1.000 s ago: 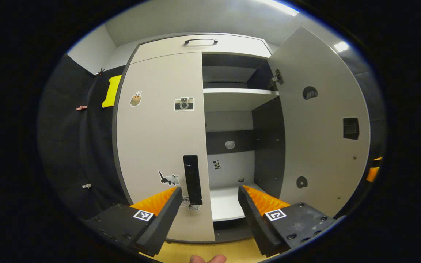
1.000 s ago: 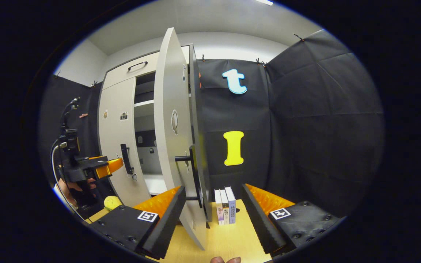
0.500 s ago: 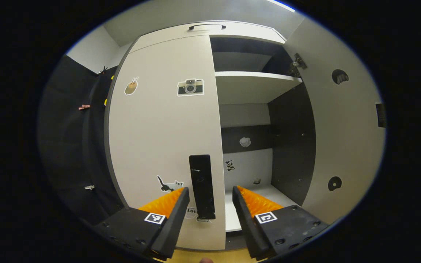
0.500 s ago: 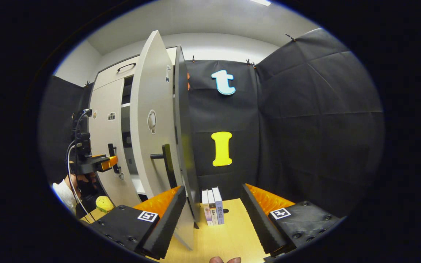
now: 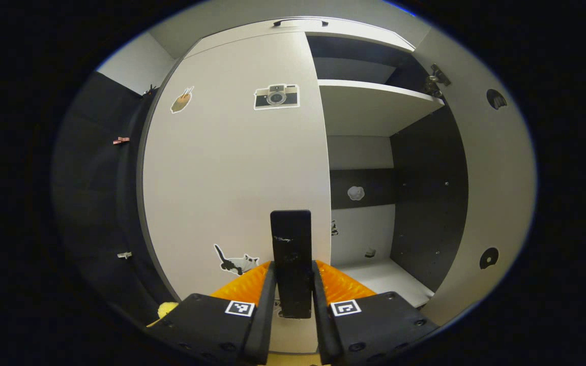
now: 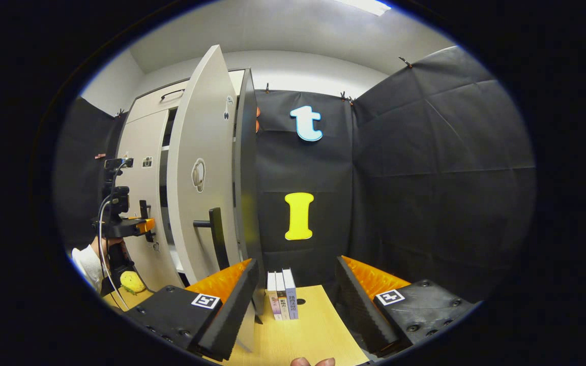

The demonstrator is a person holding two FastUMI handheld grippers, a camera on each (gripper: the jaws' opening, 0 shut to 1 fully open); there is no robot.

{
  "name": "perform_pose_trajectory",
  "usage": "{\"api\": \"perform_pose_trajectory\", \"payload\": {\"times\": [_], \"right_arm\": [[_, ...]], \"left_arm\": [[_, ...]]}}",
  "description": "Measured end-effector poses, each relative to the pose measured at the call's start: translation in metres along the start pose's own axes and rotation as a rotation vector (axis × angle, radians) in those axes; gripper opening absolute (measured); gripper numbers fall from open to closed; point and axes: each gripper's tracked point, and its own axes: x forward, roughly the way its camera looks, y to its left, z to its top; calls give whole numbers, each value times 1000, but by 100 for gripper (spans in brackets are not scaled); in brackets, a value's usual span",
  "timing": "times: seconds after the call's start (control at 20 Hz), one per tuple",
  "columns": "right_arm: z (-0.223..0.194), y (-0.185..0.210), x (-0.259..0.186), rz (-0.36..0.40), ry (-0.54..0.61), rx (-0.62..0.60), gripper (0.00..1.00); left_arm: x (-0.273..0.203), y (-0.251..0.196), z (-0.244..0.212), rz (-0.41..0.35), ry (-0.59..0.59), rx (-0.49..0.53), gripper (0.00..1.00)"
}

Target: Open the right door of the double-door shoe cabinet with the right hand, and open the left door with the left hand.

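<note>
The pale grey right cabinet door [image 6: 202, 168] stands swung open; the right gripper [image 6: 298, 284] hangs jaws apart, holding nothing; the left gripper [image 5: 293, 290] is clamped on the black bar handle [image 5: 291, 254] of the shut left door [image 5: 232, 168]; next move, judged: pull outward along the hinge arc.

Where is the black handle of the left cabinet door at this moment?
In the left gripper view, the handle stands upright near the left door's right edge, clamped between the left gripper's fingers, right of a cat sticker.
</note>
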Motion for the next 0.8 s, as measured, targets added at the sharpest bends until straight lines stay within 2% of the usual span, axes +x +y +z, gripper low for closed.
{"api": "perform_pose_trajectory", "payload": {"times": [0.15,0.35,0.4,0.45,0.6,0.7,0.75,0.8], "right_arm": [[1,-3,-3,-9,3,7,95],[2,-2,-9,-12,5,13,95],[3,-1,-12,-11,5,11,100],[3,0,-14,-13,5,8,95],[9,3,-19,-13,-7,14,95],[8,8,-22,-11,-5,23,95],[7,13,-24,-9,0,30,100],[7,16,-26,-11,2,39,95]], "left_arm": [[2,2,-1,26,2,0,34],[3,1,-8,36,0,-17,36],[4,1,-7,25,7,-4,37],[4,1,-9,14,27,-10,35],[0,0,-9,-44,40,-46,20],[-8,3,-9,-55,34,-28,17],[-14,5,-8,-62,28,-27,17],[-23,8,-8,-75,27,-38,16]]}}
